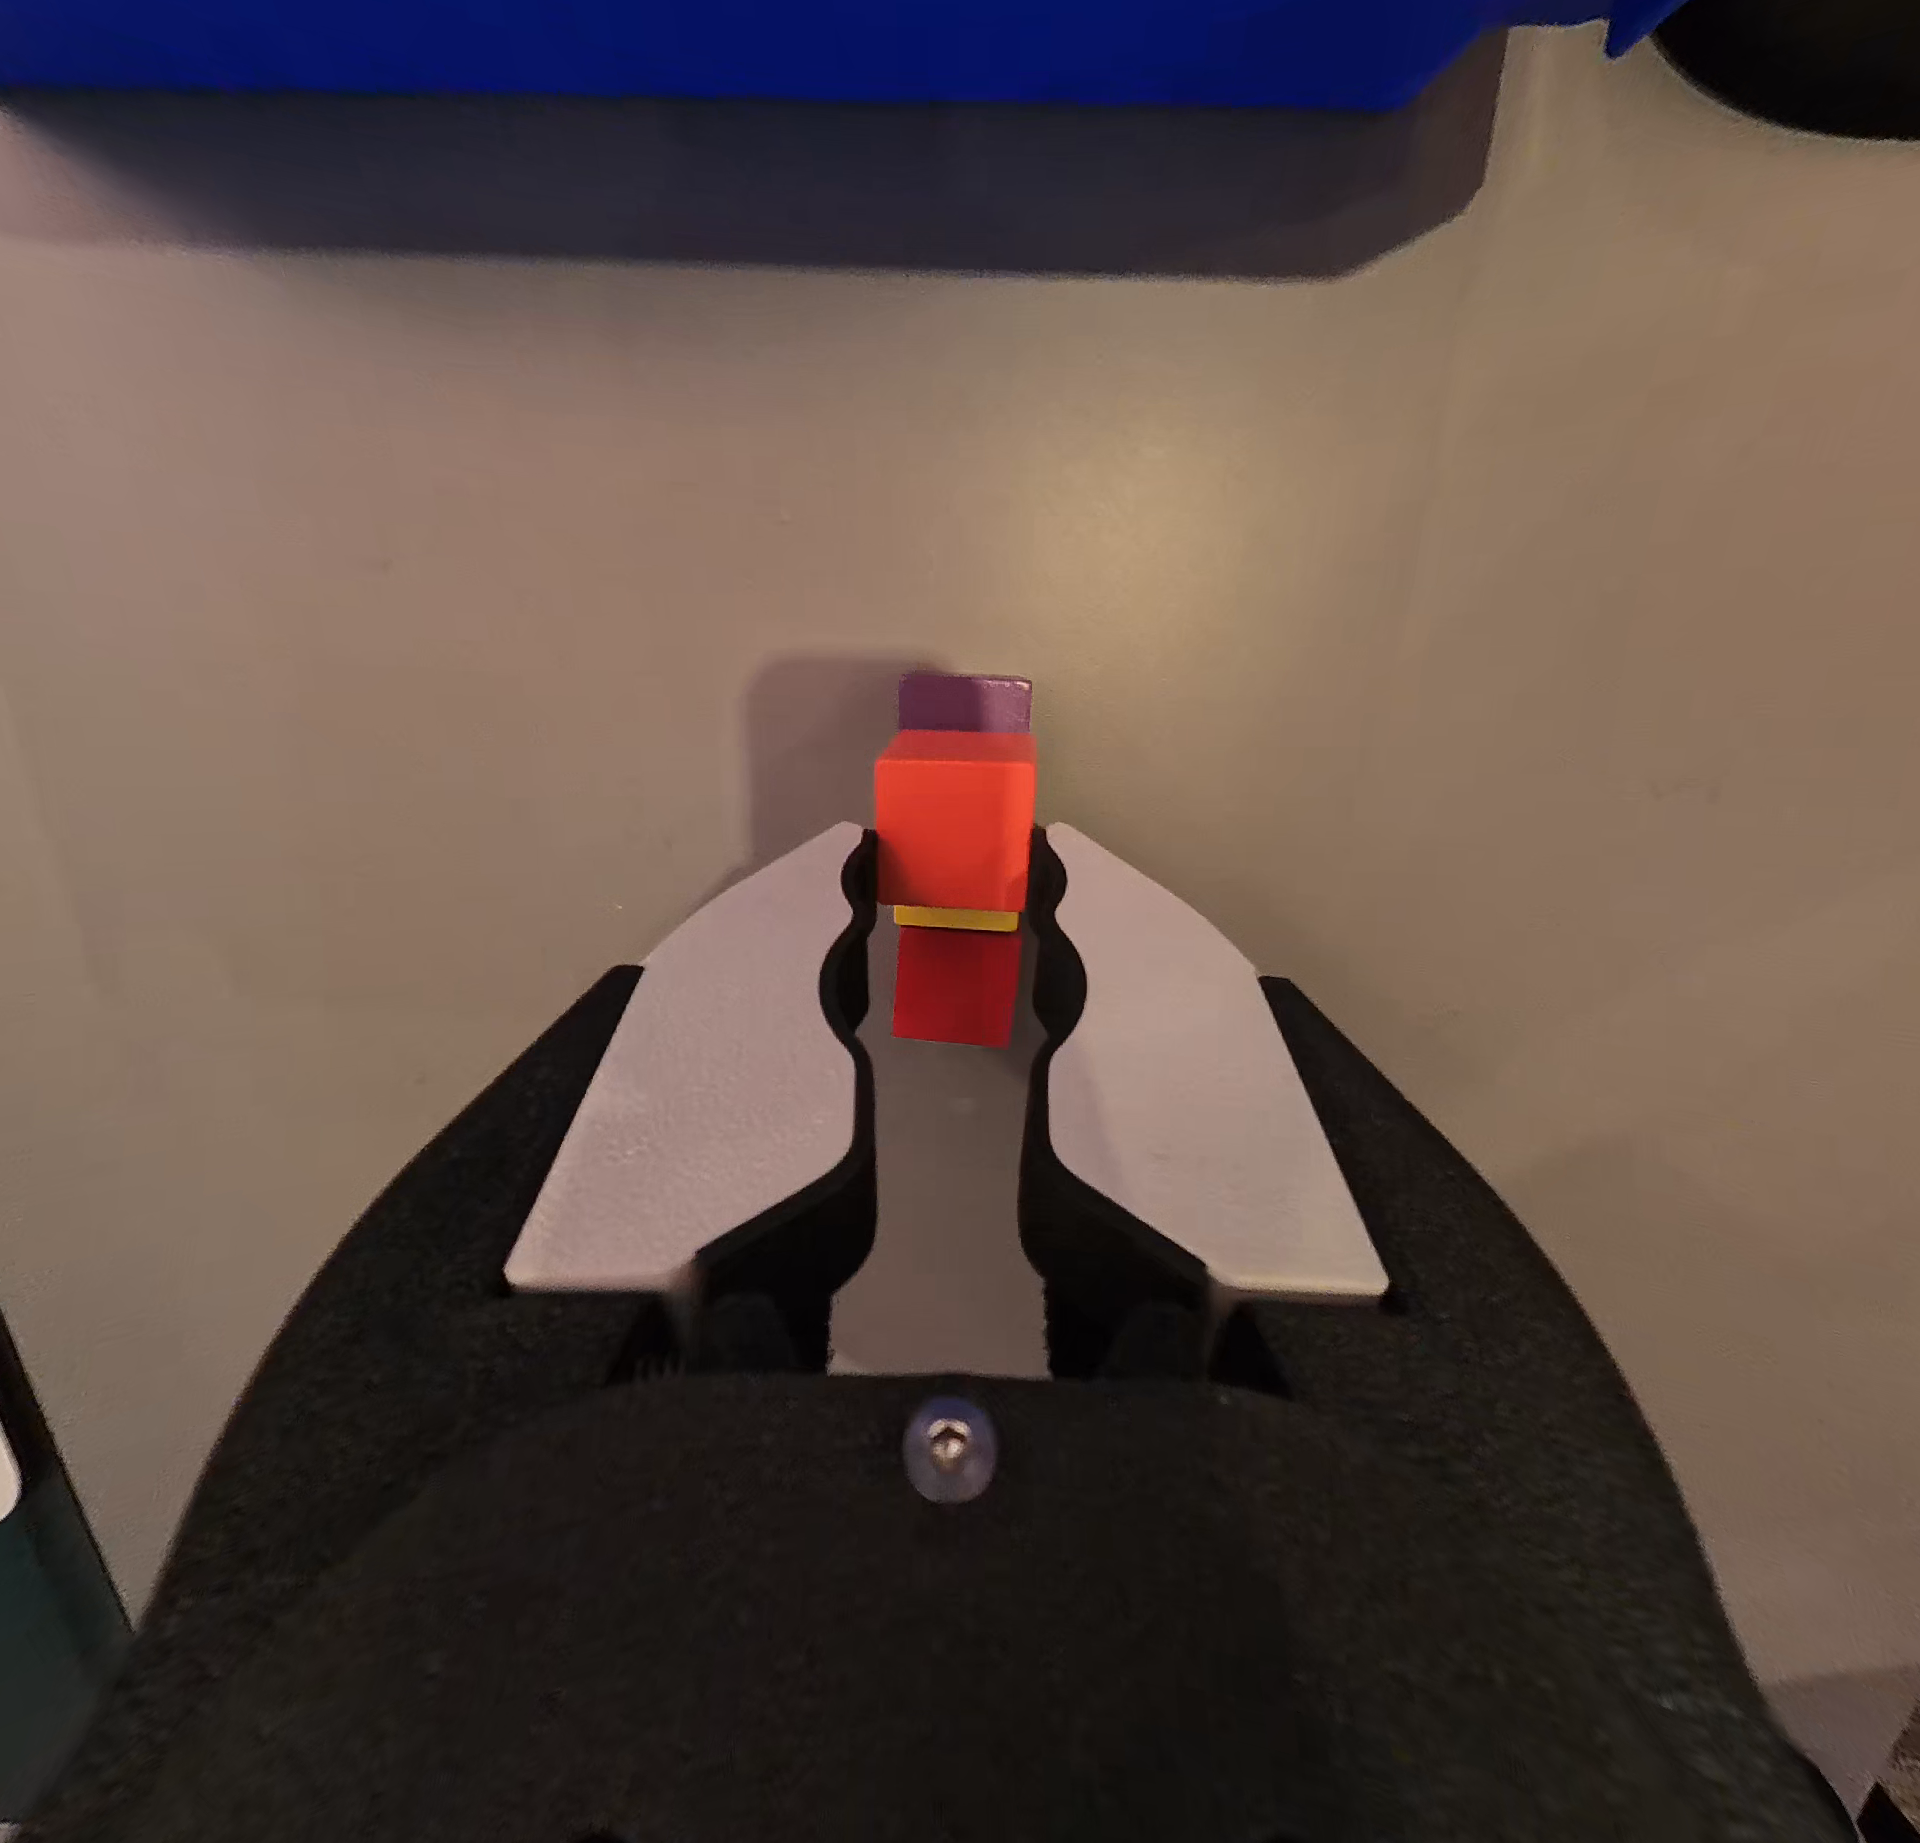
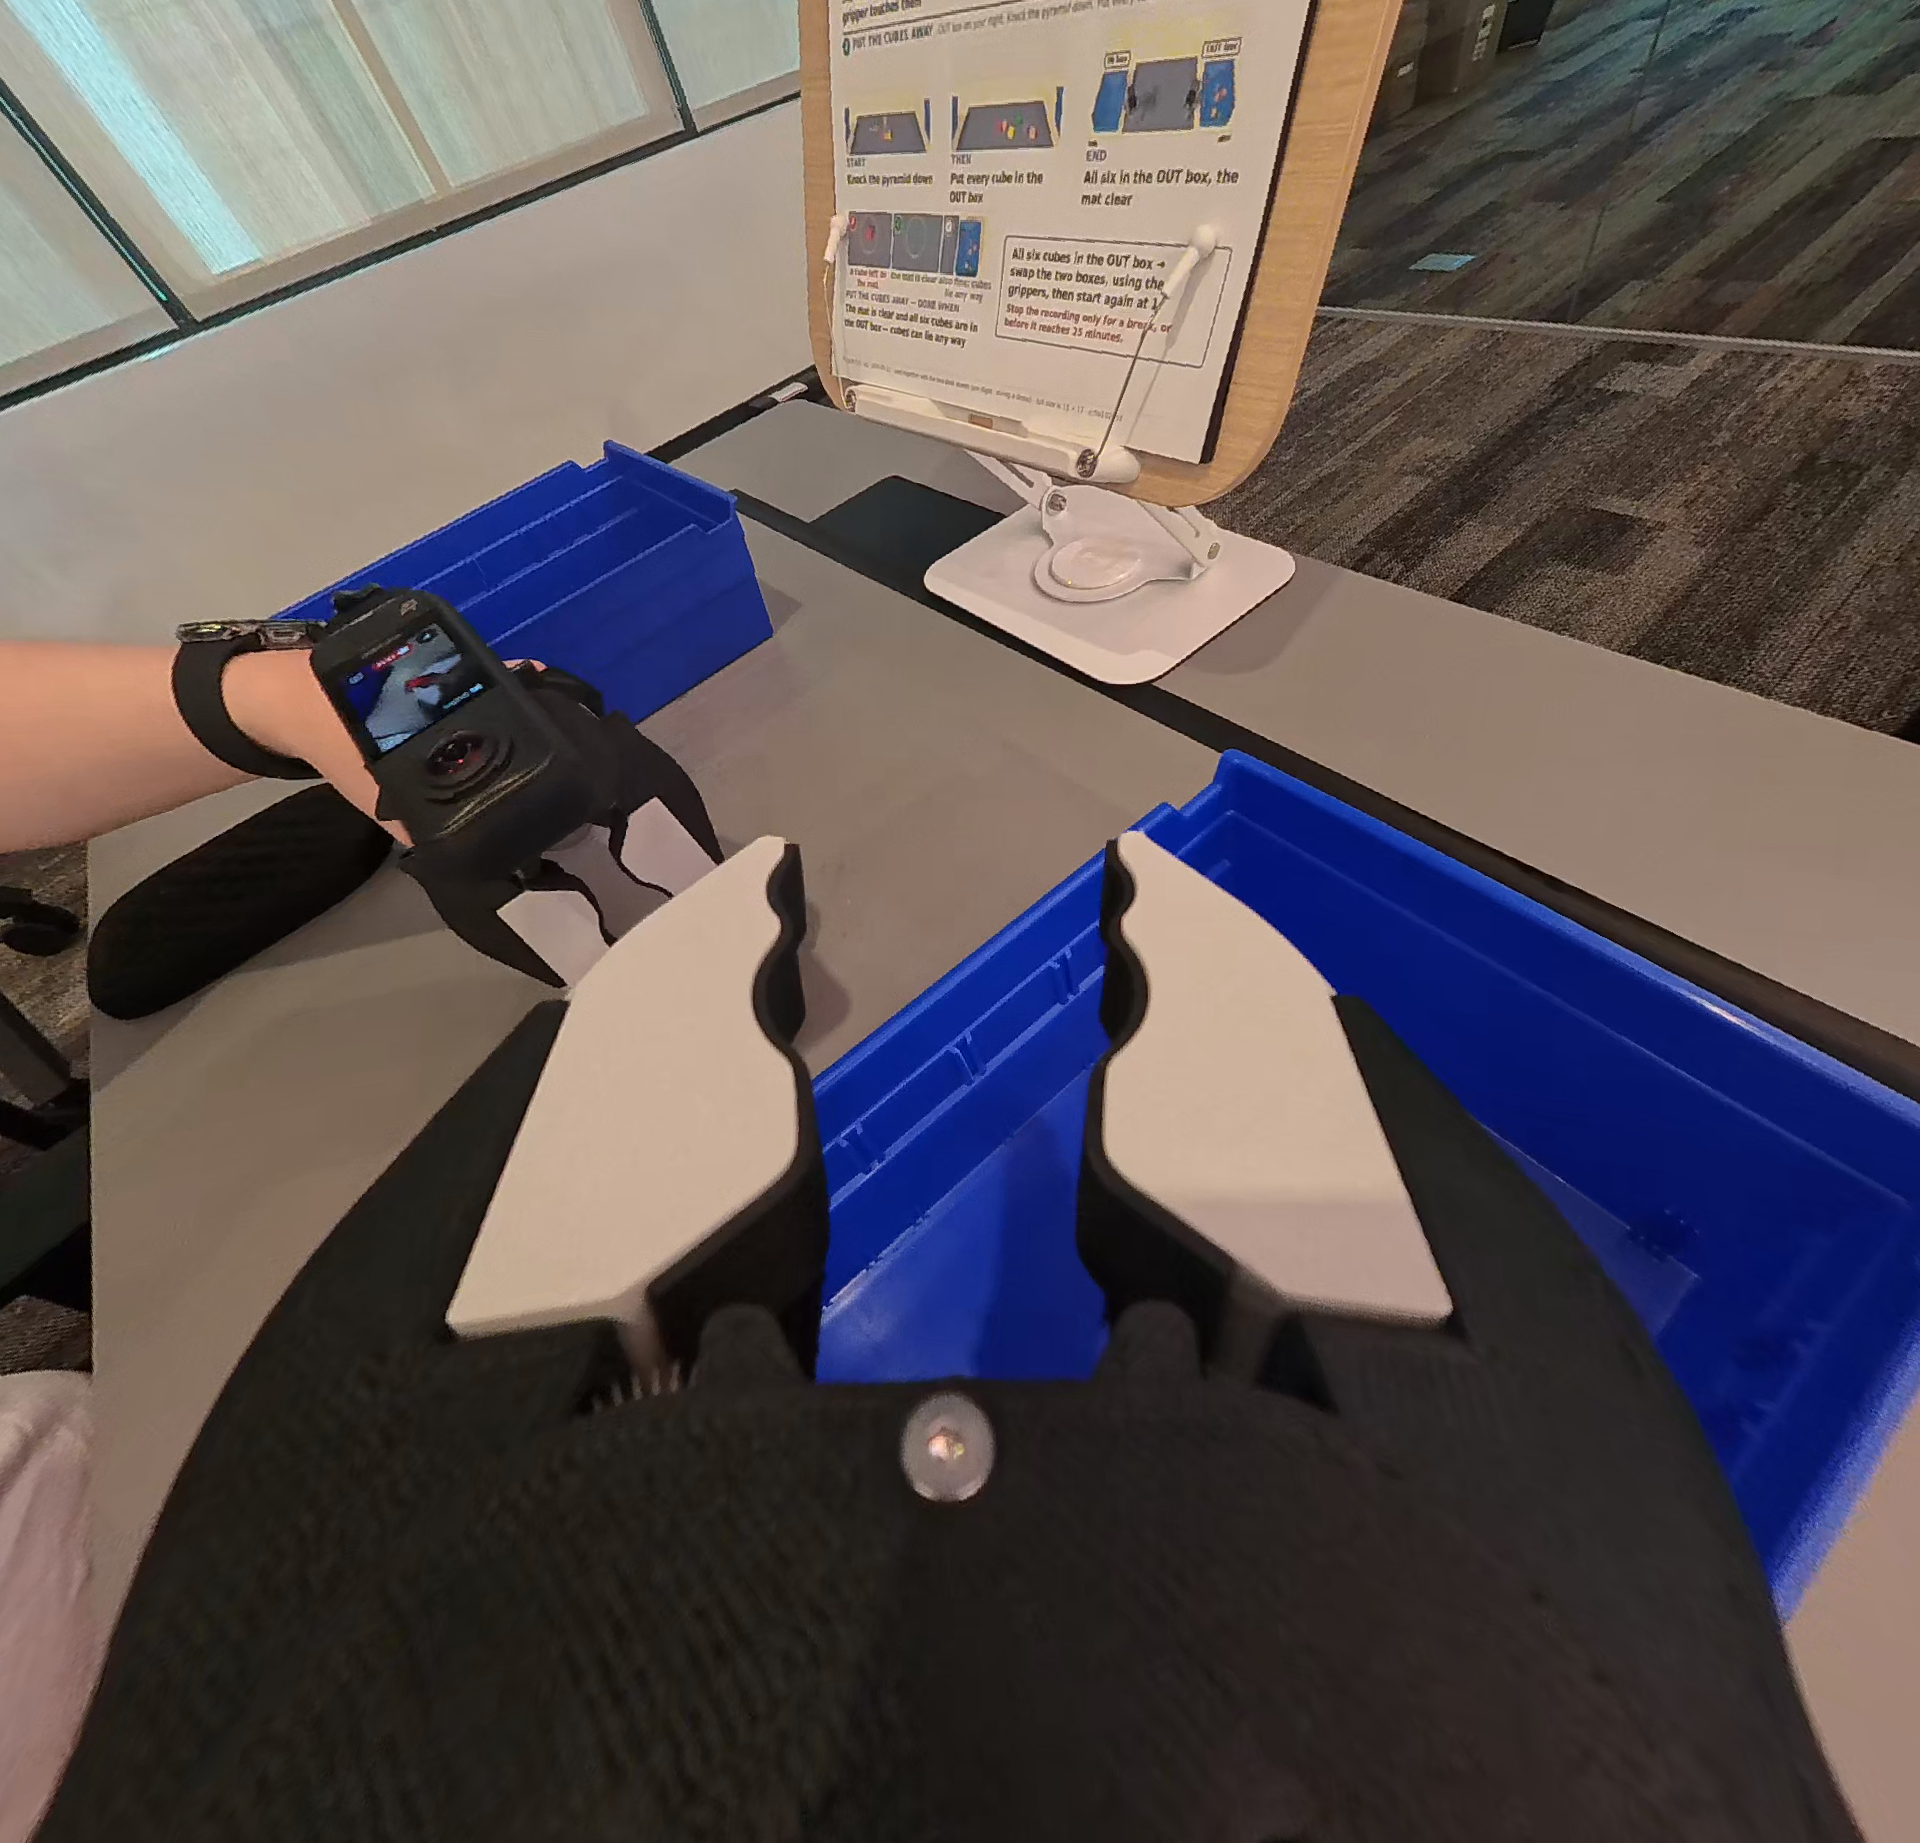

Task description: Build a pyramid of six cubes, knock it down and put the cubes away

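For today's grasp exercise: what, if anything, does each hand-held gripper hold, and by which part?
The left hand-held gripper holds an orange cube by its two opposite side faces, at the fingertips. The right hand-held gripper is open and holds nothing.

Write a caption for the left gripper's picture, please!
Left gripper pinches an orange cube above red, yellow and purple cubes on the grey table.

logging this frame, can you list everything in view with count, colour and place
cubes: four seen; orange cube between left fingertips, purple cube behind it, yellow cube and red cube below
bins: two, blue; near bin under right gripper, far bin across table
table: one, grey
sheet stand: one, wood and white, far side
chair armrest: one, black, left edge
left gripper: shut on orange cube
right gripper: open, empty
forearm: one, black strap
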The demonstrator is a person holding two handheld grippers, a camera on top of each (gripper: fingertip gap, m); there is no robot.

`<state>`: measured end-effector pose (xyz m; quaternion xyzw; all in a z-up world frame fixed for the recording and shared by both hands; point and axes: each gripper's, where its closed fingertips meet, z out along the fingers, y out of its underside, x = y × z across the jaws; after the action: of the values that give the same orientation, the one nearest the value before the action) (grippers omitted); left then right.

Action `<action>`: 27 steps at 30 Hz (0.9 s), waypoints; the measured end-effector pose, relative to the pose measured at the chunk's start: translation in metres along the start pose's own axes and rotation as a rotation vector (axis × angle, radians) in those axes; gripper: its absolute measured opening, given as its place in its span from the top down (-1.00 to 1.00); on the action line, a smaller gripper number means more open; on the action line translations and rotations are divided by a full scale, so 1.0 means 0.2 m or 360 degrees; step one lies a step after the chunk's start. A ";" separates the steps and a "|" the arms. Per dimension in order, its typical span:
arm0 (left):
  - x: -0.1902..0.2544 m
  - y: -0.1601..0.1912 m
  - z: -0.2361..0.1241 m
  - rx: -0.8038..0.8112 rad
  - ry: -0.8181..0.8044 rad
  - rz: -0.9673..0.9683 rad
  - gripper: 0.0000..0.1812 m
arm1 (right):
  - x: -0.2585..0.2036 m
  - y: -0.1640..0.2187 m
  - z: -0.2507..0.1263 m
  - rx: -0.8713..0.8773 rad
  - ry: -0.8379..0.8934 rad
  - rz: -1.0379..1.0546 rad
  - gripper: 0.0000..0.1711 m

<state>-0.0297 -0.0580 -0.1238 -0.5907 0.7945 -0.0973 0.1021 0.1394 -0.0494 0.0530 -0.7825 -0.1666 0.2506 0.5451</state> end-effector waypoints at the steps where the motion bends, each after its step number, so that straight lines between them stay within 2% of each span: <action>1: 0.00 0.00 0.00 -0.0004 0.0004 -0.0004 0.70 | 0.00 0.00 0.00 0.0002 -0.0003 0.0001 0.35; 16: 0.00 0.02 0.00 -0.0046 0.0035 0.0009 0.69 | 0.01 0.02 0.00 -0.0003 -0.0010 0.0029 0.35; 20: -0.01 -0.01 -0.01 0.0046 0.0039 -0.0038 0.61 | 0.02 0.02 0.01 0.0002 -0.0017 0.0040 0.34; 27: 0.01 0.02 0.00 -0.0010 0.0015 0.0034 0.70 | 0.02 0.03 0.01 -0.0001 -0.0015 0.0046 0.35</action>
<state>-0.0345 -0.0578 -0.1250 -0.5820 0.8015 -0.0964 0.0975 0.1422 -0.0477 0.0468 -0.7838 -0.1580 0.2619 0.5404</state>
